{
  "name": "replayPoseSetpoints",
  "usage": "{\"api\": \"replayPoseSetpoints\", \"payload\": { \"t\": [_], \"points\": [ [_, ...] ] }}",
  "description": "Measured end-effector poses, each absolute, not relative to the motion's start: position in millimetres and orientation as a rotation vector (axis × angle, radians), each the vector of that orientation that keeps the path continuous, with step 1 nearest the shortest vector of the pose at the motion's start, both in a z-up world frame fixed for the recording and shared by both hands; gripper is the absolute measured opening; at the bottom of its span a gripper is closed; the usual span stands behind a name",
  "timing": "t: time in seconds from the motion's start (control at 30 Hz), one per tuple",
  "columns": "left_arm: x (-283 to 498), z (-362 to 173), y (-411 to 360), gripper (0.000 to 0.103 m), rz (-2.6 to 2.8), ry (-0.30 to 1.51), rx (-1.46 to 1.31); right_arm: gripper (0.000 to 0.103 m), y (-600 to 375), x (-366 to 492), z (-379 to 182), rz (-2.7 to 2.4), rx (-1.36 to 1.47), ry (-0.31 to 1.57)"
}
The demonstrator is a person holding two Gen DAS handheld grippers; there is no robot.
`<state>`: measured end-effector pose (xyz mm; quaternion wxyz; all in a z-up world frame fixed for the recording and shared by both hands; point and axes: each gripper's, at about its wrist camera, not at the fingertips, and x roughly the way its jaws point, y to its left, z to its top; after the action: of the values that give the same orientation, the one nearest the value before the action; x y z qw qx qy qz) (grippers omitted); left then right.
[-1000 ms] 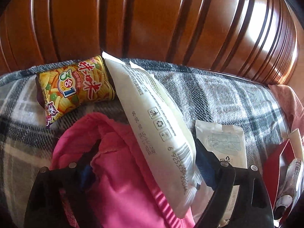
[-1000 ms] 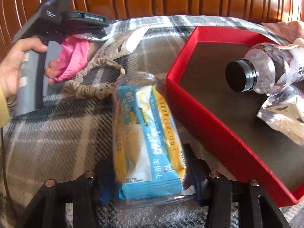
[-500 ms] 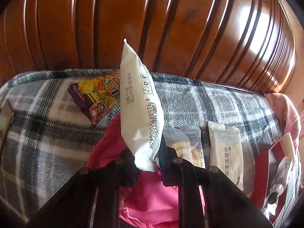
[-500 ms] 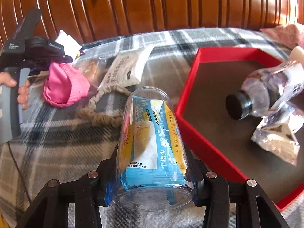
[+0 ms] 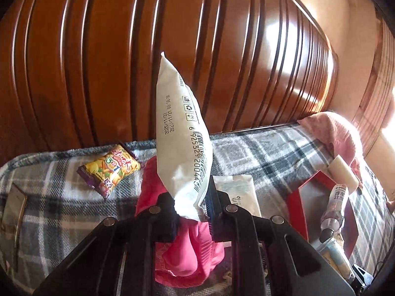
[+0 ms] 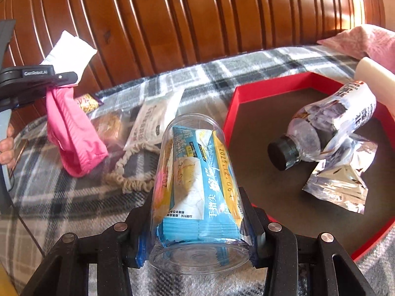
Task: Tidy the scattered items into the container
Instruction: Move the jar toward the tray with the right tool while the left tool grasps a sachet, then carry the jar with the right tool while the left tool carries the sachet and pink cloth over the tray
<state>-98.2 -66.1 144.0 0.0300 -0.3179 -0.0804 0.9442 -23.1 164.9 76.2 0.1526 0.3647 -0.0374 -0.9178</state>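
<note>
My left gripper point(image 5: 191, 209) is shut on a white snack packet point(image 5: 182, 135) and a pink cloth point(image 5: 187, 254), held up off the plaid blanket; packet points up, cloth hangs below. It also shows in the right wrist view point(image 6: 37, 79) at far left. My right gripper point(image 6: 197, 244) is shut on a clear plastic tub point(image 6: 197, 197) with blue packets inside, lifted left of the red tray point(image 6: 232, 113). The tray holds a crushed bottle point(image 6: 321, 133) and a silver wrapper point(image 6: 338, 180).
On the blanket point(image 6: 74, 209) lie a yellow snack bag point(image 5: 111, 170), a white wipes packet point(image 6: 153, 120), a clear-wrapped pastry point(image 6: 108, 125) and a beige elastic band point(image 6: 130, 180). A wooden headboard point(image 5: 123, 61) stands behind. A pink towel point(image 6: 365, 39) lies at the right.
My left gripper has risen with the white packet and pink cloth, which now hang clear of the blanket. My right gripper has lifted the tub slightly higher beside the tray.
</note>
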Motion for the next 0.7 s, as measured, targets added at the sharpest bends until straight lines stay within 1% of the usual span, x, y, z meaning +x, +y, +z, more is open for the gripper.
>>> {"api": "replayPoseSetpoints", "payload": {
  "t": [0.1,0.2,0.33,0.47,0.7],
  "points": [
    [-84.0,159.7,-57.8,0.02,2.917,-0.157,-0.936,0.052,168.2,-19.1,82.3,-2.659,1.018,-0.113],
    [-74.5,170.5,-43.2,0.02,2.893,-0.115,-0.89,0.052,172.7,-15.4,89.7,-2.685,0.986,-0.118],
    [-69.4,180.2,-22.4,0.02,2.823,-0.098,-0.861,0.052,183.6,-10.9,100.9,-2.758,0.945,-0.12],
    [-73.9,196.8,1.5,0.02,2.761,-0.124,-0.812,0.052,199.0,-10.4,115.2,-2.824,0.883,-0.128],
    [-67.7,232.7,56.1,0.02,2.647,-0.053,-0.672,0.052,222.4,-13.6,127.6,-2.941,0.825,-0.098]
  ]
}}
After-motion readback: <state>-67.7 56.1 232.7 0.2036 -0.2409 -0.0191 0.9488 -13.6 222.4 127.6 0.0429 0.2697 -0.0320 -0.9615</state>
